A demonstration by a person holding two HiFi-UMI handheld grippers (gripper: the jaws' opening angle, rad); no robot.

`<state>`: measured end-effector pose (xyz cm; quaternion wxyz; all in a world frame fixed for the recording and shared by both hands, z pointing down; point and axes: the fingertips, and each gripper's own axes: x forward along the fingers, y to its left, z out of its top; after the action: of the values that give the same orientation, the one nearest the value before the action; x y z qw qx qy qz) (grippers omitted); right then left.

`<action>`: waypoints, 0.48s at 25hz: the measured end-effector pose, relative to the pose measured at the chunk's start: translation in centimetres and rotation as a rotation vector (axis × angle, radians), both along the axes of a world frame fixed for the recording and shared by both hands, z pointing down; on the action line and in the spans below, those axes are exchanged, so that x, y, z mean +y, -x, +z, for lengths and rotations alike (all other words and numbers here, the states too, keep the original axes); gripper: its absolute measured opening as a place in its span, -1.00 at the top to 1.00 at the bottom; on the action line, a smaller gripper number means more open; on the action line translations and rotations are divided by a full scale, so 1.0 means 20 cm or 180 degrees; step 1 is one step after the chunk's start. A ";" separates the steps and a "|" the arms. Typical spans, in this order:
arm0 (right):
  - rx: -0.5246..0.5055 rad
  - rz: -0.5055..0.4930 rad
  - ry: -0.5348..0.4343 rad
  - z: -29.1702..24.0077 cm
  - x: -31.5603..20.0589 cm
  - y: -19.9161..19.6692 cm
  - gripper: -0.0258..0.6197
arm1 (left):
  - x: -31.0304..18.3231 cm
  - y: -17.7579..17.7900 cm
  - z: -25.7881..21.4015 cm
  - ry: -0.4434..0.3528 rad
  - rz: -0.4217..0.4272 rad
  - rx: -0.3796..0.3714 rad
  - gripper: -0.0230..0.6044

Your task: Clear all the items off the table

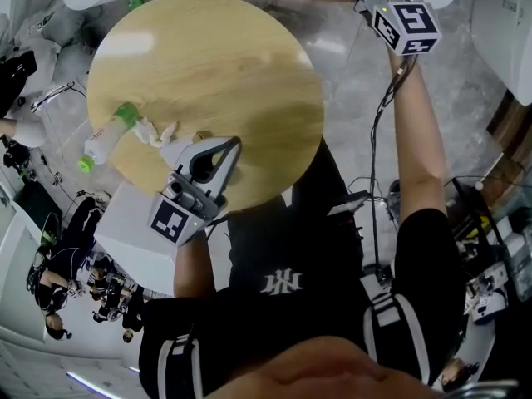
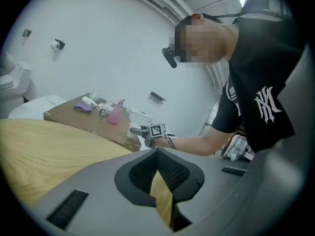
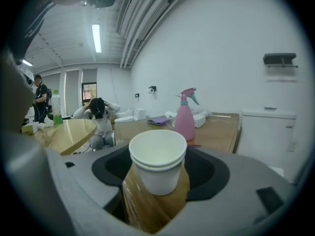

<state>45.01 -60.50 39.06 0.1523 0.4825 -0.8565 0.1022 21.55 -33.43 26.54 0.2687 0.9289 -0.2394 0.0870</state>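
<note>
A clear plastic bottle with a green cap and label lies at the left edge of the round wooden table, with a crumpled tissue beside it. My left gripper rests over the table's near edge, jaws shut on nothing; in its own view only a thin slit shows between them. My right gripper is shut on stacked white paper cups, held upright off to the table's far right. Its marker cube shows at the top of the head view; the cups are out of that frame.
Past the cups stands a wooden side table with a pink spray bottle, a purple cloth and small white items. A white box sits under the round table's near-left edge. People are on the floor nearby.
</note>
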 end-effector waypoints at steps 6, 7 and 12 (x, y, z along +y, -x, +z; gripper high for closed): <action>-0.0017 -0.0011 0.0100 0.07 -0.01 0.01 -0.14 | -0.01 -0.01 0.01 0.0033 0.0000 -0.0027 0.89; -0.0038 -0.0001 0.0108 0.08 -0.01 0.01 -0.16 | -0.01 -0.01 0.01 0.0028 0.0001 -0.0034 0.89; -0.0061 0.0014 0.0099 0.08 -0.01 0.00 -0.23 | 0.00 -0.01 -0.02 -0.0006 -0.0012 -0.0046 0.89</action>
<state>45.00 -60.78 40.63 0.1513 0.4810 -0.8551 0.1204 21.73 -33.44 26.13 0.2662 0.9281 -0.2432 0.0930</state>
